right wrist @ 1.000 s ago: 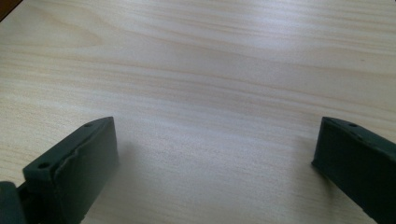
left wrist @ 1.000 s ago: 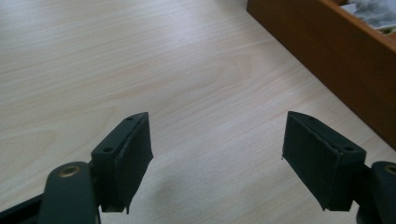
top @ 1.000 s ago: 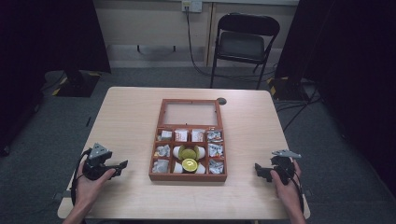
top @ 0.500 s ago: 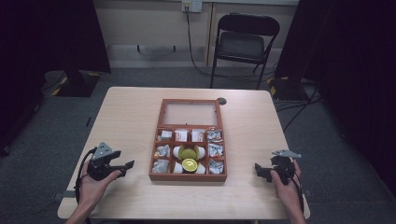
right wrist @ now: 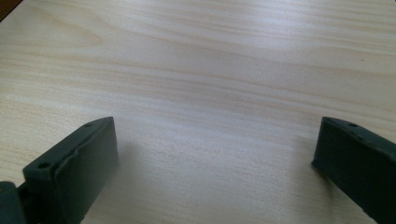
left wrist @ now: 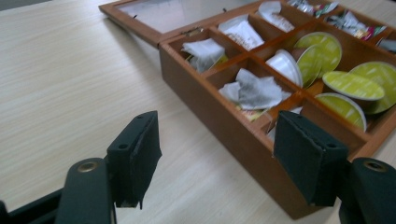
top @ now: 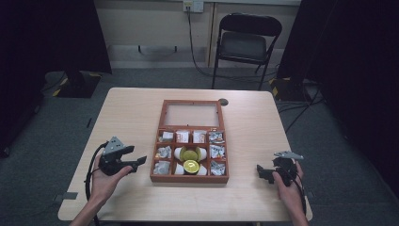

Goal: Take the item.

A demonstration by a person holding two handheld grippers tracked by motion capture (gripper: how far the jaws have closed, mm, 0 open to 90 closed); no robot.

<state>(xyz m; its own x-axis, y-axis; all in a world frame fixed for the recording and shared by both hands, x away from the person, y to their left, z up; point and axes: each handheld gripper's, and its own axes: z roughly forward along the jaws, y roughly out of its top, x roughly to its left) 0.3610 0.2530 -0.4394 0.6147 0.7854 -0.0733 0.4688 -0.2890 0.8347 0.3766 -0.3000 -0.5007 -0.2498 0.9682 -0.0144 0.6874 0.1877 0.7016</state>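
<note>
A brown wooden box [top: 188, 178] with small compartments lies open in the middle of the light table [top: 254, 132], its glass lid [top: 191, 113] flat behind it. The compartments hold tea bags [left wrist: 252, 89] and green-topped capsules [left wrist: 353, 84]. My left gripper [top: 139, 163] is open, held just left of the box's near left corner [left wrist: 261, 154]; nothing lies between its jaws. My right gripper [top: 261, 172] is open near the table's front right, low over bare wood [right wrist: 210, 107], well apart from the box.
A black folding chair [top: 244, 44] stands beyond the far edge of the table. A small dark round spot [top: 223, 101] sits on the table by the lid's far right corner. Cables [top: 91, 165] trail from the left gripper toward the front edge.
My left gripper has moved right toward the box's near left corner. The right gripper has stayed in place.
</note>
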